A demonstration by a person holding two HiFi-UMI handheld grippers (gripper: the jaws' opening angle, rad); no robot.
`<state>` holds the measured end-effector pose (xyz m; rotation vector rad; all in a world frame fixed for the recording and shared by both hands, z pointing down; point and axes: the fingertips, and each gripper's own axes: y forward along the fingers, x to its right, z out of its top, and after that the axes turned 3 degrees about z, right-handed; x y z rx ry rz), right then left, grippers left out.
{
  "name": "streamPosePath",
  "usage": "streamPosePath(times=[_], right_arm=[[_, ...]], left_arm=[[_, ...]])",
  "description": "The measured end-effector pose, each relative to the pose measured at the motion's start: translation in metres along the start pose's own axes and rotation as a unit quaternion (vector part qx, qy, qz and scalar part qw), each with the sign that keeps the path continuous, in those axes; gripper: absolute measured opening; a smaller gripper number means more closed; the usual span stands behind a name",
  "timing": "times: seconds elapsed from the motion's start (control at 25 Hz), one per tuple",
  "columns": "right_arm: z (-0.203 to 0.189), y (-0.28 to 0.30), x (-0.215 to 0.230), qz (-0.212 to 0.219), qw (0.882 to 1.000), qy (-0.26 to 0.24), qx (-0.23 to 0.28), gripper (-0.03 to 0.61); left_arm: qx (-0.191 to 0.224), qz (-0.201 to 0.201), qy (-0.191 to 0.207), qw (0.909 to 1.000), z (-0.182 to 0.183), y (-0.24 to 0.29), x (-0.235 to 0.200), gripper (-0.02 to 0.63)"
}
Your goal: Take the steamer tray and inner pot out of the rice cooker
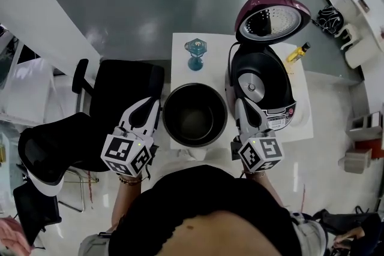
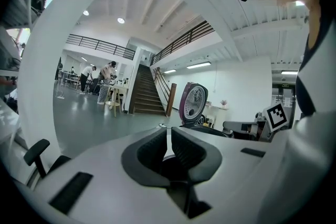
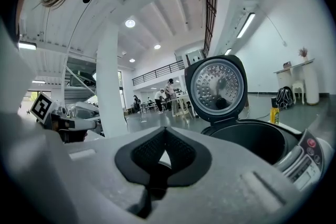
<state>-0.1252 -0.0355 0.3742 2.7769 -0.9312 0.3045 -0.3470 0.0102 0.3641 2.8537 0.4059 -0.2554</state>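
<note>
Dark and round, the inner pot (image 1: 195,120) is out of the rice cooker (image 1: 264,84) and sits between the person's two tools, over the front part of the white table (image 1: 180,45), just left of the cooker. From where I stand I cannot tell whether its base touches the table or hangs just above it.

The left hand-held gripper (image 1: 155,106) lies along the pot's left side with its tip at the rim. Its own view shows the jaws drawn in to a thin slit, with the pot's dark edge low between the pads, so it is clamped on the rim. The right hand-held gripper (image 1: 240,104) lies along the pot's right side, squeezed in between the pot and the cooker's body. Its jaws meet at the tips, closed on the rim there in the same way. Both tools point away from the person, roughly level.

The cooker stands open, its maroon lid (image 1: 273,18) tipped up and back so the pale perforated inner face shows. The well below is bare, with the round plate at the bottom visible.

Farther back on the table stands a small teal stemmed ornament (image 1: 195,52), and a yellow bottle (image 1: 298,52) lies near the right rear corner. Black office chairs (image 1: 129,84) stand to the left of the table.
</note>
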Motion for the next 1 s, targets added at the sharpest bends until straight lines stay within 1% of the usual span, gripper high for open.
streamPosePath(times=[0.2,0.48,0.72,1.0], right_arm=[[-0.006,0.003,0.000,0.001,1.000,0.003,-0.006,0.005],[-0.017,0.003,-0.002,0.007,1.000,0.010,-0.019,0.005],[-0.023,0.002,-0.002,0.005,1.000,0.008,-0.027,0.005],[-0.021,-0.001,-0.006,0.009,1.000,0.007,-0.026,0.005]], left_arm=[[-0.006,0.000,0.005,1.0000,-0.002,0.002,0.000,0.028],[-0.019,0.006,0.001,0.9998,-0.011,0.000,-0.006,0.028],[-0.038,0.010,-0.008,0.9992,-0.029,-0.002,-0.006,0.028],[-0.076,0.013,-0.016,0.9969,-0.057,-0.008,-0.006,0.028]])
